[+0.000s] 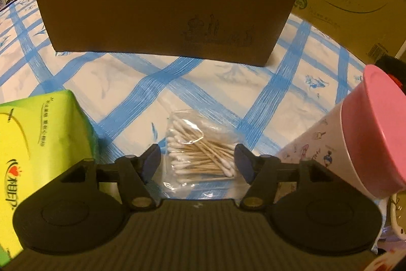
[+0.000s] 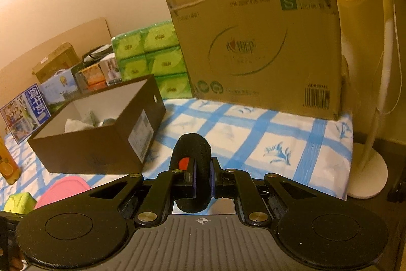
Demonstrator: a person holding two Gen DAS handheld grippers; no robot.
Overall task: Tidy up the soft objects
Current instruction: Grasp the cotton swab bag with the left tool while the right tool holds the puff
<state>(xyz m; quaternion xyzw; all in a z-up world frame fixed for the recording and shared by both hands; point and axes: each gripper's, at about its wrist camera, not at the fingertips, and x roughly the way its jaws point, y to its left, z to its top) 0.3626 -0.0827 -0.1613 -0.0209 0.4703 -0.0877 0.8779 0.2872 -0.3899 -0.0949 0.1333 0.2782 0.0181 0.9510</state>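
Your left gripper [image 1: 198, 161] is spread wide, with its 2 fingers on each side of a clear bag of cotton swabs [image 1: 200, 151] that lies on the blue checked cloth [image 1: 142, 93] in the lower center of the frame; whether the pads touch the bag I cannot tell. Only this view shows the swabs, the green tissue pack [image 1: 38, 151] at lower left and the pink-lidded container [image 1: 360, 144] at right. The brown box [image 1: 165, 17] stands across the upper center.

Your right gripper [image 2: 202, 182] is pinching a black fuzzy ring [image 2: 191, 169] with a red spot. This view alone shows inside the brown box [image 2: 101, 128] at middle left: pale soft things lie there. A large carton [image 2: 256, 42] fills the upper right.
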